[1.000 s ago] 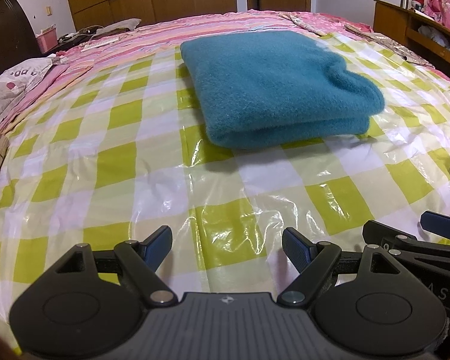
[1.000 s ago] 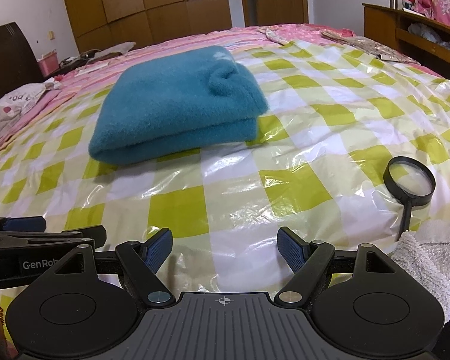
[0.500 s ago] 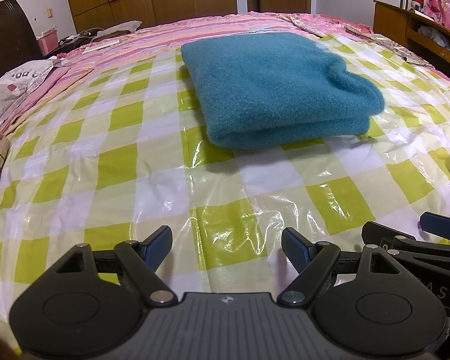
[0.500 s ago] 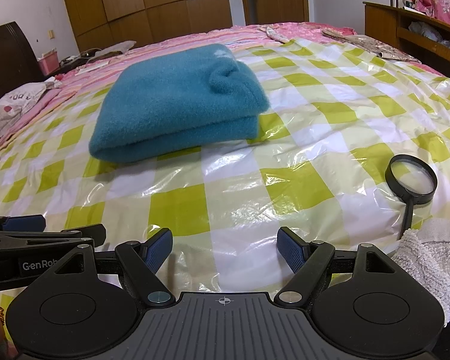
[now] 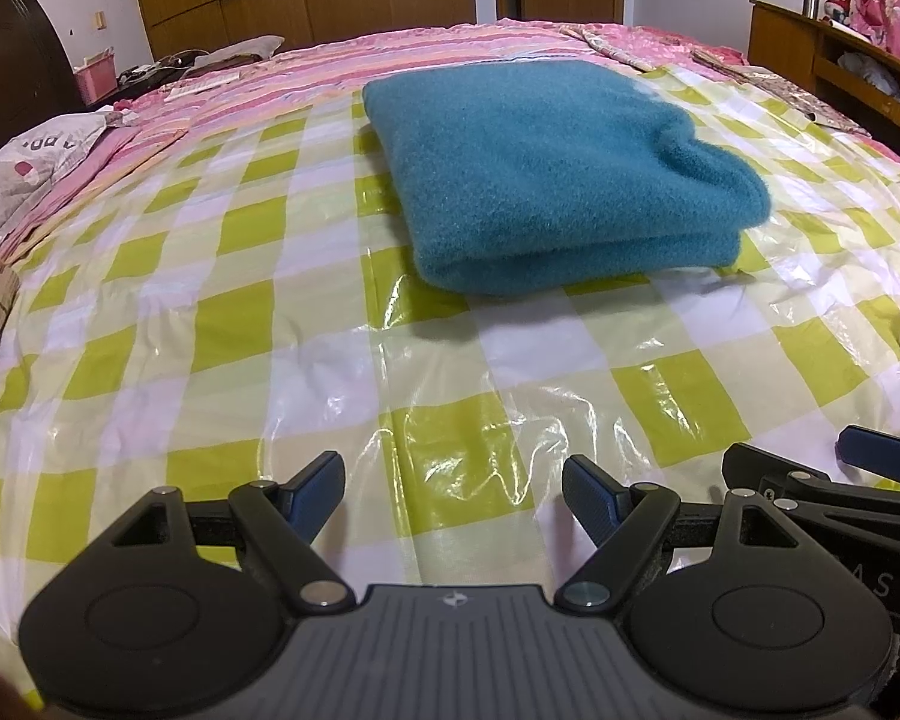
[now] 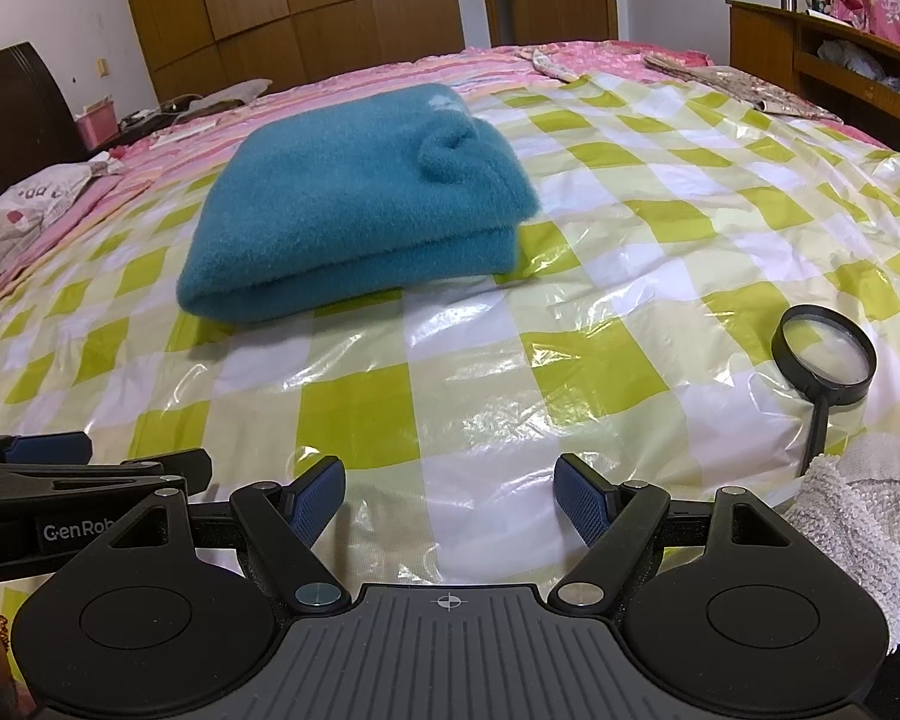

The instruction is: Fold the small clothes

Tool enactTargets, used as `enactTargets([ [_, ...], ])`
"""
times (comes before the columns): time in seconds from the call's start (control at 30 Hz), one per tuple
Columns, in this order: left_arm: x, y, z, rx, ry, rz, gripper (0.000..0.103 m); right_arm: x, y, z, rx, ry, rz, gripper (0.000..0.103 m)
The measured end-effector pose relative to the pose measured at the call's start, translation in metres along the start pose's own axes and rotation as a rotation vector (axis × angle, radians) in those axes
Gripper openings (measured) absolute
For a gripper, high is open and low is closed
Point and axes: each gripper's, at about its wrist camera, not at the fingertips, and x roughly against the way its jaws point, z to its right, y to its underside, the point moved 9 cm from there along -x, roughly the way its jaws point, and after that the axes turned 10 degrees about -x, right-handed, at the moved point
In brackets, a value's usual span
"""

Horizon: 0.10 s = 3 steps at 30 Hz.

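1. Teal fleece, folded into a thick rectangle, is lying on the bed: this garment (image 5: 546,174) is sitting on the far half of the checked plastic sheet (image 5: 222,324), well apart from both grippers.
2. Its folded edge is facing the cameras, showing two stacked layers, and a small rolled bump is sticking up near its right corner in the right wrist view (image 6: 354,204).
3. The left gripper (image 5: 453,498) is hovering over the near part of the sheet with its blue-padded fingers (image 5: 318,489) standing spread wide; nothing is sitting between them.
4. The right gripper (image 6: 450,498) is hanging just beside it, to its right, and its fingers (image 6: 582,498) are likewise spread apart with only the sheet showing in the gap.
5. Each camera is catching the other gripper at the edge of its picture: the right one is showing at the lower right of the left view, the left one at the lower left of the right view.
6. A black magnifying glass (image 6: 825,360) is lying on the sheet to the right of the right gripper, its handle pointing toward a white towel (image 6: 864,528) bunched at the near right edge.
7. Pink striped bedding (image 5: 426,45) is showing beyond the sheet, and wooden wardrobes (image 6: 282,6) are standing against the far wall.
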Motion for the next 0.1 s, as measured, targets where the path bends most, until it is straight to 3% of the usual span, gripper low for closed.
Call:
enactTargets([
  [0.1, -0.0013, 0.0005, -0.0002, 0.004, 0.002, -0.006, 0.084, -0.0005, 0.0015, 0.0002, 0.001, 0.001, 0.0, 0.078],
])
